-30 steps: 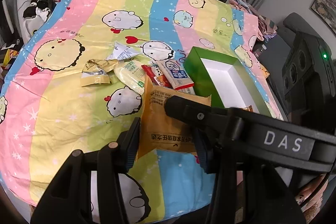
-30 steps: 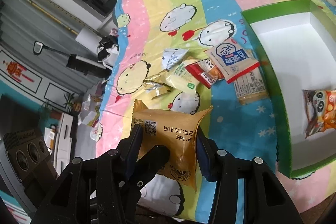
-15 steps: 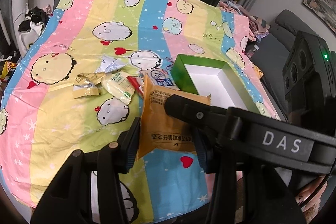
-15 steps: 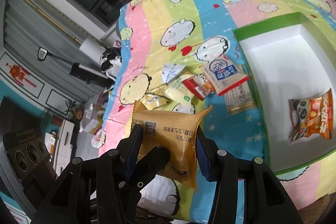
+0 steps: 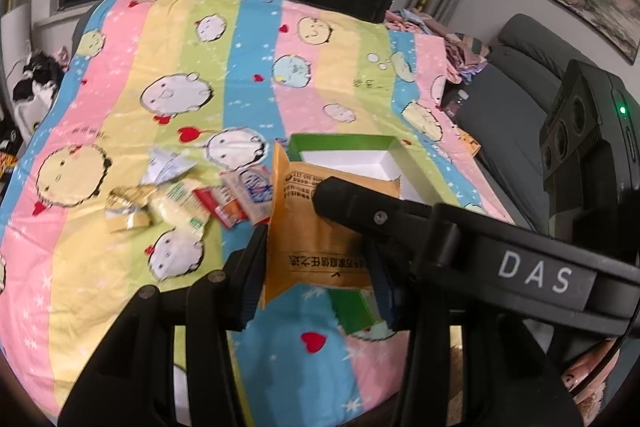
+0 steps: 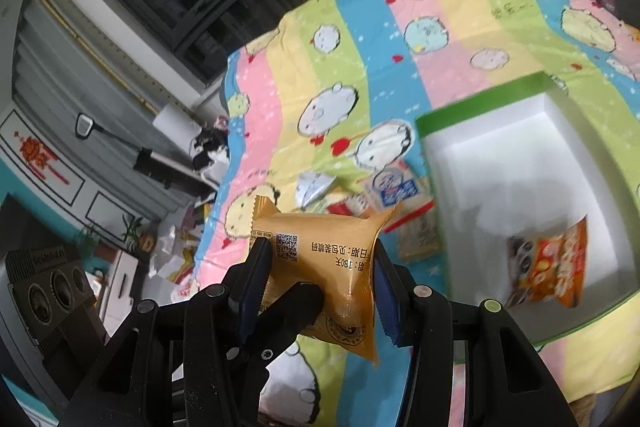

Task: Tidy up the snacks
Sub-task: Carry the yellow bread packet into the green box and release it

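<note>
Two hand-held grippers share one orange snack packet (image 6: 320, 267) above a pastel striped cartoon bedsheet (image 5: 120, 147). In the right wrist view, the right gripper (image 6: 318, 291) shows low in the centre of the frame, its jaws pinching the puffed packet by its sides, with the dark tip of the left gripper (image 6: 296, 307) reaching in from the lower left and touching the packet's underside. In the left wrist view, the left gripper (image 5: 316, 267) sits at lower centre, jaws pressed on the same packet (image 5: 316, 223), which stands upright and edge-on; the black arm of the right gripper (image 5: 400, 223), lettered "DAS", crosses from the right edge and overlaps the packet's upper corner.

The green-rimmed white box (image 6: 480, 107) fills the right half of the right wrist frame, lying open on the sheet. One orange panda-print snack bag (image 6: 548, 263) lies inside it near the lower right wall. In the left wrist view the box (image 5: 340, 143) sits just behind the held packet, at centre.

A loose cluster of snack packets (image 5: 192, 195) rests on the sheet left of centre in the left wrist frame: a white wrapper, a gold one, a pale yellow one, a red one and a blue-and-white one, some overlapping. The same cluster (image 6: 360, 195) appears blurred at mid-frame in the right wrist view, just left of the box.
</note>
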{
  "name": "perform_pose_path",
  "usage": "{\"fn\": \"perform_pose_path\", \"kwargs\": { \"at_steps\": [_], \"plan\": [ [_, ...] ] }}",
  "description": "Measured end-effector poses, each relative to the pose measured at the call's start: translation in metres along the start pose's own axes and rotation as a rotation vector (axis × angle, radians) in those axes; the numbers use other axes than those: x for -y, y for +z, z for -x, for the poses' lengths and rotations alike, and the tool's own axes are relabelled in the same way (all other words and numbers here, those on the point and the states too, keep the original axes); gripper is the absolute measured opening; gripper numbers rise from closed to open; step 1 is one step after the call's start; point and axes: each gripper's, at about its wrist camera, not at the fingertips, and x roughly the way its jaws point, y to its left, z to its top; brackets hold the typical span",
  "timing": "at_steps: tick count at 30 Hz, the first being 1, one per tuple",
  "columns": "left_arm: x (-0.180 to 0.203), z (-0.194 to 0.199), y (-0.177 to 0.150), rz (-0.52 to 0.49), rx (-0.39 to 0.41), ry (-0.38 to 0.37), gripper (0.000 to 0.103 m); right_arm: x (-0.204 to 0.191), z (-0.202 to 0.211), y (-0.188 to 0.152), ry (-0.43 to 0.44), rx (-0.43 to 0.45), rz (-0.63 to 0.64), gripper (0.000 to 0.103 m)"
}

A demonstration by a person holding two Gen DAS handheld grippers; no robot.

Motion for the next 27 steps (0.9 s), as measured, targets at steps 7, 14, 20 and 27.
{"fn": "perform_pose_path", "kwargs": {
  "at_steps": [7,14,20,27],
  "plan": [
    [0.028,-0.02,0.015,-0.057,-0.004,-0.047,0.046,0.027,0.022,0.018,-0.024,0.066,-0.033,0.051],
    [0.054,-0.058,0.027,-0.099,-0.052,-0.097,0.046,0.069,0.029,0.032,-0.066,0.107,-0.104,0.051],
    [0.065,-0.099,0.032,-0.108,-0.1,-0.125,0.046,0.104,0.019,0.044,-0.091,0.112,-0.161,0.051],
    [0.066,-0.142,0.03,-0.107,-0.173,-0.134,0.046,0.142,-0.001,0.049,-0.112,0.082,-0.23,0.051]
  ]
}}
